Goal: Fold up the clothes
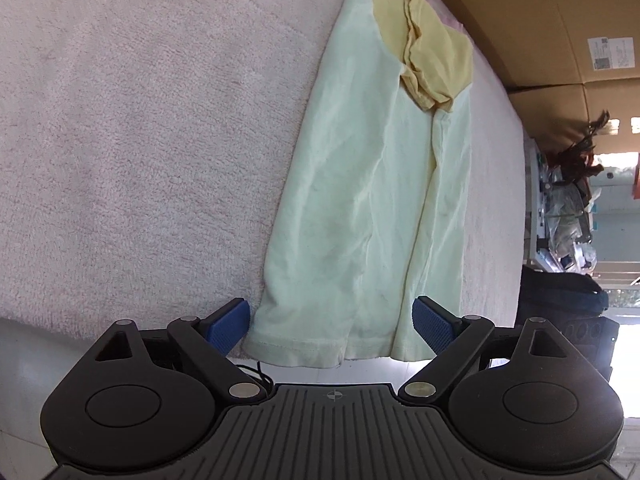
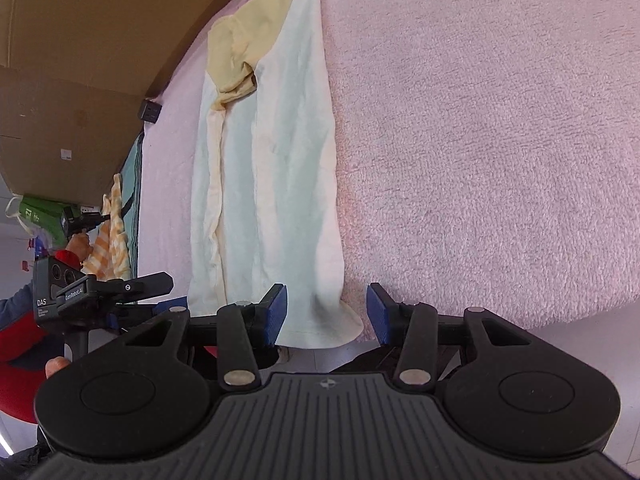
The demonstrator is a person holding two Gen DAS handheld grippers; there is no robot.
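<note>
A pale yellow shirt with darker yellow sleeves lies folded lengthwise on a pink fleece blanket. Its hem hangs at the blanket's near edge. My left gripper is open wide, one blue pad on each side of the hem, and neither pad presses the cloth. In the right wrist view the same shirt runs away from me. My right gripper stands half open over the hem's right corner, which lies between the pads without being pinched. The left gripper's camera housing shows at the left.
Cardboard boxes stand along the blanket's far side. A dark bag and a cluttered shelf sit past the edge. An orange-and-white checked cloth hangs at the left, near a person's red sleeve. Pale floor lies below the edge.
</note>
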